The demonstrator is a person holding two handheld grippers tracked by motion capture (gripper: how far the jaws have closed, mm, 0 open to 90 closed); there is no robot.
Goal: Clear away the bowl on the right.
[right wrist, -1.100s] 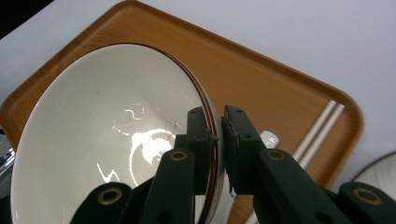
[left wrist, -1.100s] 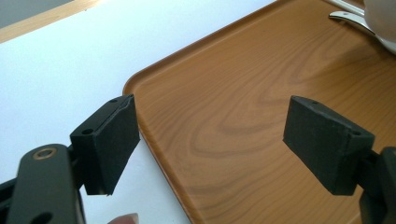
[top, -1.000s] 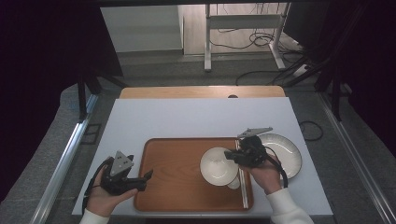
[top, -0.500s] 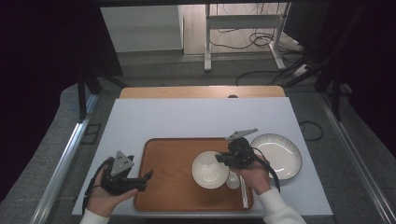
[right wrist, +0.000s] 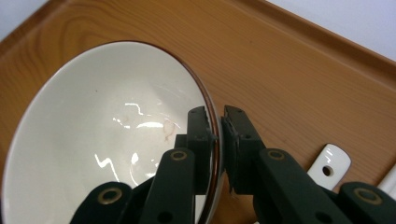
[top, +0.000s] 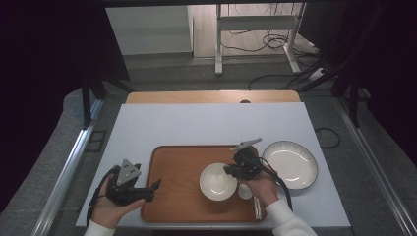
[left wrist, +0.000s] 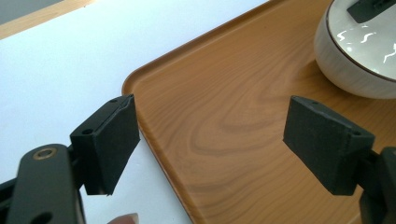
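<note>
I find the right hand-held gripper (top: 231,169) closed on the white bowl (top: 218,181) — in the right gripper view its jaws pinch the bowl's brown-edged rim (right wrist: 211,109), one pad inside the wall and one outside, with only the rim's thickness between them. The bowl sits over the middle of the wooden tray (top: 177,196), toward its right half; from the right gripper view it appears tilted, though I cannot tell whether its foot touches the tray floor. Its glazed inside is bare, showing only reflections.

The left hand-held gripper (top: 155,186) rests in my left hand (top: 110,209) at the tray's left edge. Its jaws stand wide apart and hold nothing — in the left gripper view one pad (left wrist: 109,140) hangs over the white bench (top: 206,123) just outside the tray's rim, the other over the tray's wood grain, with the bowl well beyond them.

Just beside the bowl, on the tray's right end, lie a white ceramic spoon (top: 245,191) and a pair of pale chopsticks (top: 257,209). A white plate with a dark rim (top: 290,164) sits on the bench, just right of the tray.
</note>
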